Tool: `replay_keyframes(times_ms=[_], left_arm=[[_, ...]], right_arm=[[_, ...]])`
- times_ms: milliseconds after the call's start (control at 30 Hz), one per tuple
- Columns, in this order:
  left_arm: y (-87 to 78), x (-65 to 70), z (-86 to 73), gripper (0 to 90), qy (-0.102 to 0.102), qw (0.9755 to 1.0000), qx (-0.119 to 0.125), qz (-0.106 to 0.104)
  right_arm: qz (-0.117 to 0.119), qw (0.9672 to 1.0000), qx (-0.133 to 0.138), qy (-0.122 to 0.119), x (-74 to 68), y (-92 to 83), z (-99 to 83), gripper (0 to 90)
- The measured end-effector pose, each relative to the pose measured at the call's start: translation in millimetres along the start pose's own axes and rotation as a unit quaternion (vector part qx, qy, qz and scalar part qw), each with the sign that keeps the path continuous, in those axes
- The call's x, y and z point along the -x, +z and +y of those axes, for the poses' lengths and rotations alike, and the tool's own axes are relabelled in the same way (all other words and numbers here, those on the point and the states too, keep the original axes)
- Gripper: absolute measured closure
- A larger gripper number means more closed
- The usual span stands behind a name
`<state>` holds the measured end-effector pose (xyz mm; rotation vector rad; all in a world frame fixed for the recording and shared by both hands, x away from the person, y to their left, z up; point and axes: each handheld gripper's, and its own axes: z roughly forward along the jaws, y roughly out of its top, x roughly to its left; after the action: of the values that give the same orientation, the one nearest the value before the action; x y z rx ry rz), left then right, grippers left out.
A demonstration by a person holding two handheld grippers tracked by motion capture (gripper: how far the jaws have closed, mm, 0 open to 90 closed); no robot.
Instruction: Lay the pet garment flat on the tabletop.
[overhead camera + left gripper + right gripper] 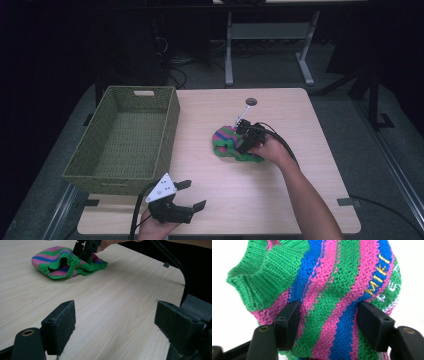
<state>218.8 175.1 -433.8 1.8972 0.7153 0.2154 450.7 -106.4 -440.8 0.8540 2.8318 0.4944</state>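
Garment: knitted striped garment (231, 144) is seen crumpled near the worktop (300, 190) centre, at about 2 o'clock from the left tool.
Right tool: right tool (329, 325) is set down over the knit, jaws partly spread with fabric between them; a firm pinch is not yet shown.
Grip advice: a thick fold should be gathered, not a single layer or the ribbed cuff.
Left tool: left tool (192, 195) is held spread and empty near the front edge.
Basket: wicker basket (125, 175) is placed at 9 o'clock from the garment.
Room: open worktop is left between garment and basket; the basket's wall must be cleared.
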Motion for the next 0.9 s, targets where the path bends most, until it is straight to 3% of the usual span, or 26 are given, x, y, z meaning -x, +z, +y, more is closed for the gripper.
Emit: replay_keyframes(times_ms=[267, 533, 900], left_arm=[[0.9, 0.9, 0.1, 16.8, -0.001, 1.0, 0.002, -0.003], [1.8, 2.6, -0.4, 16.8, 0.002, 1.0, 0.0, -0.002], [2.0, 1.9, -0.4, 16.8, 0.004, 1.0, -0.003, -0.001]], right_arm=[[0.009, 0.9999, 0.004, 0.004, 0.5, -0.6, 0.0, 54.1], [0.015, 0.9995, 0.011, 0.026, 3.3, -0.9, -1.0, 67.9], [0.02, 0.9985, 0.019, 0.047, 6.4, -4.5, -2.4, 74.5]])
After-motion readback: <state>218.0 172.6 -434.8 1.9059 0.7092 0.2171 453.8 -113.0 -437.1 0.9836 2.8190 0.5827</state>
